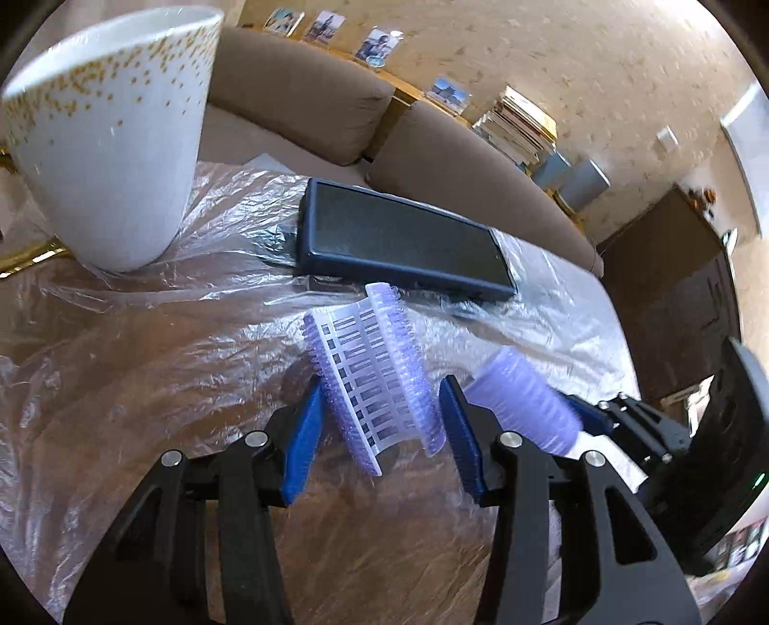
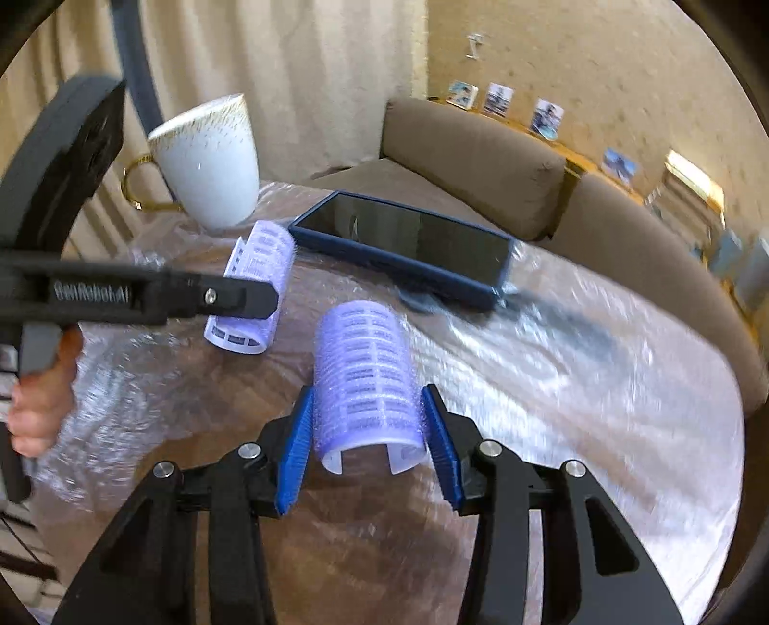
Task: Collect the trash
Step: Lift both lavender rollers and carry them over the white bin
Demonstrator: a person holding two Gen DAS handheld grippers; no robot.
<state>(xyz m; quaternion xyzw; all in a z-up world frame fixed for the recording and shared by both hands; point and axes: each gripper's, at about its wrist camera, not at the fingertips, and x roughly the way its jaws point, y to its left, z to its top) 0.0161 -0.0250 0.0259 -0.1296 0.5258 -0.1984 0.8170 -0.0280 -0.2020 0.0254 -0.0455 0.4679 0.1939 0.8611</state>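
- The left claw (image 1: 382, 423) sits nearest the left wrist camera, its blue pads (image 1: 303, 442) pressed against both sides of a split purple hair roller (image 1: 372, 375); the roller is pinched between them and tilts up from the table (image 1: 144, 384).
- In the right wrist view the right claw (image 2: 367, 442) is nearest, blue pads (image 2: 293, 452) touching the flanks of a second purple hair roller (image 2: 367, 380), which is gripped with its open end towards the camera.
- Seen from the right wrist camera, the roller in the left claw lies just left of the gripped second roller and near the foot of a white mug (image 2: 211, 158).
- From the left wrist camera, the second roller (image 1: 521, 401) shows just right of the left claw, held by the other tool.
- A crinkled clear plastic sheet (image 1: 120, 336) covers the brown table.
- The white mug (image 1: 115, 139) has gold speckles near the rim and a gold handle; it stands on the plastic at the far left.
- A dark phone in a blue case (image 1: 403, 240) lies flat on the plastic just beyond the rollers, screen up.
- A hand (image 2: 41, 404) grips the handle of the left tool at the left edge of the right wrist view.
- Behind the table runs a brown sofa (image 1: 307, 110), with photos (image 1: 379, 43) along a ledge and a stack of books (image 1: 519, 125).
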